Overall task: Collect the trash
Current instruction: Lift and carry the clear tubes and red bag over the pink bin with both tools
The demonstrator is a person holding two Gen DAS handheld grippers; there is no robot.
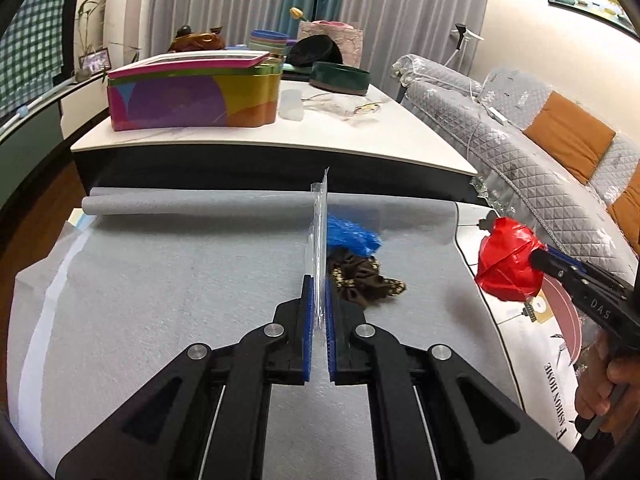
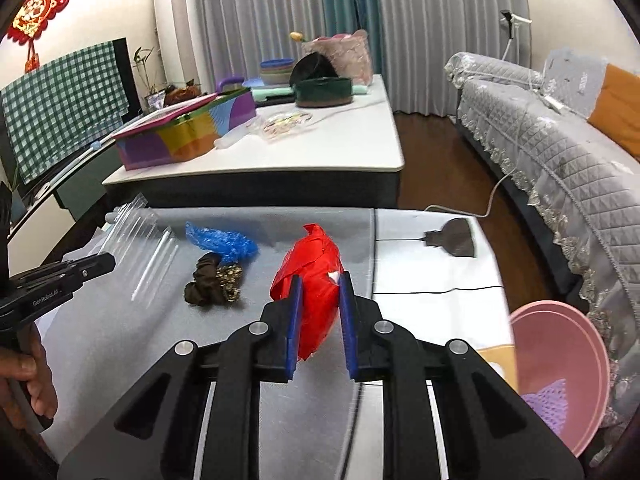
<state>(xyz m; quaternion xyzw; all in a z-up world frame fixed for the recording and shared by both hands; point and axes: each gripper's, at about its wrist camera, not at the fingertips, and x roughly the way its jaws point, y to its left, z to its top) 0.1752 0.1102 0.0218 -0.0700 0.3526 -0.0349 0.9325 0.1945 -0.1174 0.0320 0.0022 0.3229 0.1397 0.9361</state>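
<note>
1. Left wrist view. The left gripper (image 1: 318, 280) had its blue-padded fingers (image 1: 307, 320) pressed onto a clear plastic package (image 1: 320, 232), which stood on edge and rose straight up from between them. Beyond it, on the grey cloth of the surface (image 1: 180, 272), lay a crumpled blue plastic bag (image 1: 352, 236) and, touching its near side, a brown patterned scrunchie (image 1: 364, 276).
2. Left wrist view, right edge. The right gripper (image 1: 538, 260) pinched a crumpled red plastic bag (image 1: 506, 264), held clear of the cloth over the printed part of the surface; a hand (image 1: 608, 392) gripped the handle below.
3. Left wrist view, background. A second white table (image 1: 360, 136) carried a multicoloured box (image 1: 192, 96) and a dark green round tin (image 1: 340, 78); a sofa with a grey quilted cover (image 1: 520, 148) ran along the right.
4. Right wrist view. The right gripper (image 2: 320, 284) held the red plastic bag (image 2: 310, 276) between its fingers (image 2: 294, 320), which were closed on the bag's sides, the bag projecting forward past the tips.
5. Right wrist view, left half. The left gripper (image 2: 110, 260) held the clear plastic package (image 2: 140, 240) by one edge. The blue plastic bag (image 2: 224, 240) and the scrunchie (image 2: 214, 284) lay touching on the grey cloth, between the two grippers.
6. Right wrist view, right half. A pink basin (image 2: 560, 344) stood low at the right beside the surface, with a purple mesh item (image 2: 548, 404) inside it.
</note>
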